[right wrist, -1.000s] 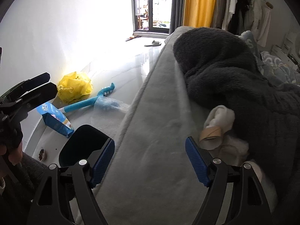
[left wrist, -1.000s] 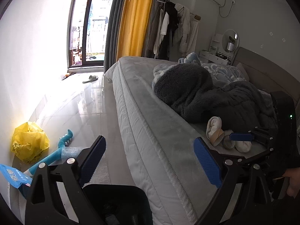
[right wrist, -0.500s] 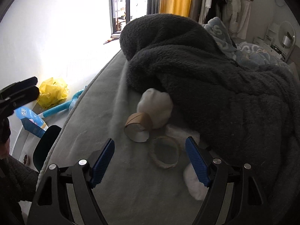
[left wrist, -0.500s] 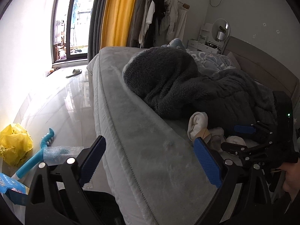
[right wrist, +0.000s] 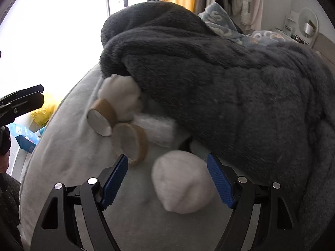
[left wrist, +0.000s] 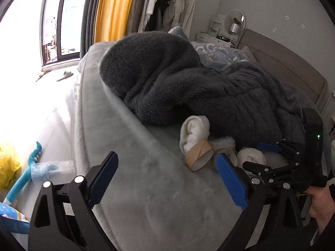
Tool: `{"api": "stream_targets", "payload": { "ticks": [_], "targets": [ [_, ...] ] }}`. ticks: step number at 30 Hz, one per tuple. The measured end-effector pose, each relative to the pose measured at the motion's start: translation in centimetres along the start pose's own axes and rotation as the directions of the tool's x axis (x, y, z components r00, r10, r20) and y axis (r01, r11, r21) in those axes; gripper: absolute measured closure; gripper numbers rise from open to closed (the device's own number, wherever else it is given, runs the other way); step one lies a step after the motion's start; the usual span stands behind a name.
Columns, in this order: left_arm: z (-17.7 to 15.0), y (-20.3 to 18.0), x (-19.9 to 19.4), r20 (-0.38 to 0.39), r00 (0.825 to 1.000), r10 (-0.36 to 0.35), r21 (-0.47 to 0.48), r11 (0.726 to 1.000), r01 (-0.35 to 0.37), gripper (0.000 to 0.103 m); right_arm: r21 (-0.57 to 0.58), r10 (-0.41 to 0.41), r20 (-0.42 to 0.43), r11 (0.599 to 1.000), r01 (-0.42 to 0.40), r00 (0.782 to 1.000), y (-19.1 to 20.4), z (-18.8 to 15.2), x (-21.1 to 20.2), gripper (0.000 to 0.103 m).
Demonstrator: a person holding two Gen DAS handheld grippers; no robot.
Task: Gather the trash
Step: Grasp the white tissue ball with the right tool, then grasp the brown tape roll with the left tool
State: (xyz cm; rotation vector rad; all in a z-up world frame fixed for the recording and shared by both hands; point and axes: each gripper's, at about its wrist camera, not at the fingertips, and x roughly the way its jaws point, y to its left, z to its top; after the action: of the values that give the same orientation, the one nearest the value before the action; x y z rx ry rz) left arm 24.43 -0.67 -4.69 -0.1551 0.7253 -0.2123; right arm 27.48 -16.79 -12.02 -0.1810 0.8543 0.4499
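Trash lies on the grey bed point(left wrist: 129, 167) at the edge of a dark fleece blanket point(left wrist: 199, 92): two cardboard tape rings point(right wrist: 102, 119) point(right wrist: 132, 142) and white crumpled wads point(right wrist: 182, 186) point(right wrist: 121, 96). My right gripper point(right wrist: 167, 179) is open, its blue pads on either side of the nearest white wad. The left wrist view shows one ring point(left wrist: 199, 155), a white wad point(left wrist: 194, 131) and the right gripper point(left wrist: 278, 154) over the pile. My left gripper point(left wrist: 167, 179) is open and empty above the bed edge.
On the floor left of the bed lie a yellow plastic bag point(left wrist: 8, 165), a teal tool point(left wrist: 25, 173), bubble wrap point(left wrist: 52, 167) and a blue carton point(right wrist: 25, 138). A headboard point(left wrist: 282, 67) and dresser with round mirror point(left wrist: 234, 21) stand behind.
Both grippers have moved in over the bed toward the trash pile. The right gripper has closed in until the white wad sits between its open fingers.
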Motion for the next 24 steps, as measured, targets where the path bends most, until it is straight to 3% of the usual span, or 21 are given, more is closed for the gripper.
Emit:
{"api": "stream_targets", "payload": {
  "ticks": [3,4,10,22,24],
  "targets": [
    [-0.1,-1.0,0.9,-0.014,1.0,-0.004,0.009,1.0,0.004,0.007,-0.003,-0.014,-0.023,1.0,0.014,1.0,-0.6,-0.8,0.4,0.026],
    [-0.2,-1.3,1.3,-0.018,1.0,-0.007,0.008,1.0,0.007,0.007,-0.006,-0.016,-0.029,1.0,0.016,0.999,-0.7,-1.0,0.5,0.033],
    [-0.4,-2.8,2.8,-0.038,0.999,-0.016,0.009,1.0,0.017,0.007,-0.012,-0.002,-0.014,1.0,0.002,1.0,-1.1,-1.7,0.0,0.05],
    [-0.6,-4.9,5.2,-0.043,0.999,0.015,0.009,1.0,-0.015,0.008,0.081,0.083,0.102,0.992,-0.091,0.991,-4.1,-2.4,-3.4,0.051],
    [-0.6,-5.1,5.4,-0.037,0.999,0.034,0.007,0.999,-0.034,0.014,0.088,0.086,0.109,0.992,-0.096,0.99,-4.5,-2.4,-3.7,0.051]
  ]
}}
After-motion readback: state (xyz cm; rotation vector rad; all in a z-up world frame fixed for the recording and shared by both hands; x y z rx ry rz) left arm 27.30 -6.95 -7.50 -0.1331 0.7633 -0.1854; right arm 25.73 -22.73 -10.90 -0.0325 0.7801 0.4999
